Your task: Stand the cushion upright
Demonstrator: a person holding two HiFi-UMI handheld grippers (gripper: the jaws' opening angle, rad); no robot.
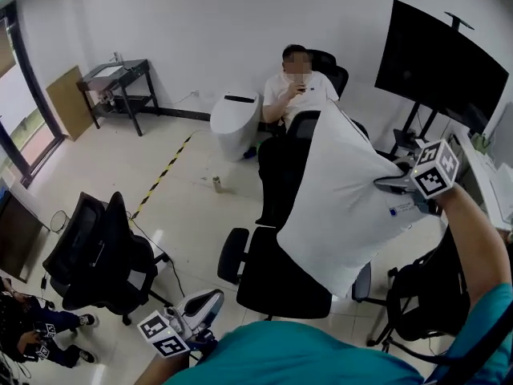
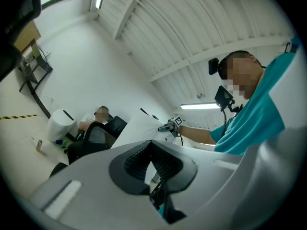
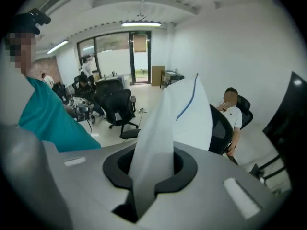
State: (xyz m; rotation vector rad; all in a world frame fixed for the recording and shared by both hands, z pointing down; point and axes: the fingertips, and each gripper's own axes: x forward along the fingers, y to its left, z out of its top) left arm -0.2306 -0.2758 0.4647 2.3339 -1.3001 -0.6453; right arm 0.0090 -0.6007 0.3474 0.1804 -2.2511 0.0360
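My right gripper point(image 1: 385, 184) is shut on the right edge of a large white cushion point(image 1: 341, 207), which hangs lifted and tilted above the seat of a black office chair point(image 1: 276, 283). In the right gripper view the cushion's white fabric point(image 3: 187, 111) is pinched between the closed jaws of the right gripper point(image 3: 151, 164). My left gripper point(image 1: 210, 299) is low at the bottom left, apart from the cushion and holding nothing. In the left gripper view the left gripper point(image 2: 149, 145) has its pads together, and the cushion point(image 2: 136, 128) and the right gripper point(image 2: 168, 126) show beyond it.
A person point(image 1: 296, 87) sits in a chair behind the cushion, next to a white rounded unit point(image 1: 235, 123). Another black chair point(image 1: 104, 255) stands at the left, and a third point(image 1: 425, 295) at the right. A large dark screen point(image 1: 445, 62) is at the back right, striped floor tape point(image 1: 164, 175) to the left.
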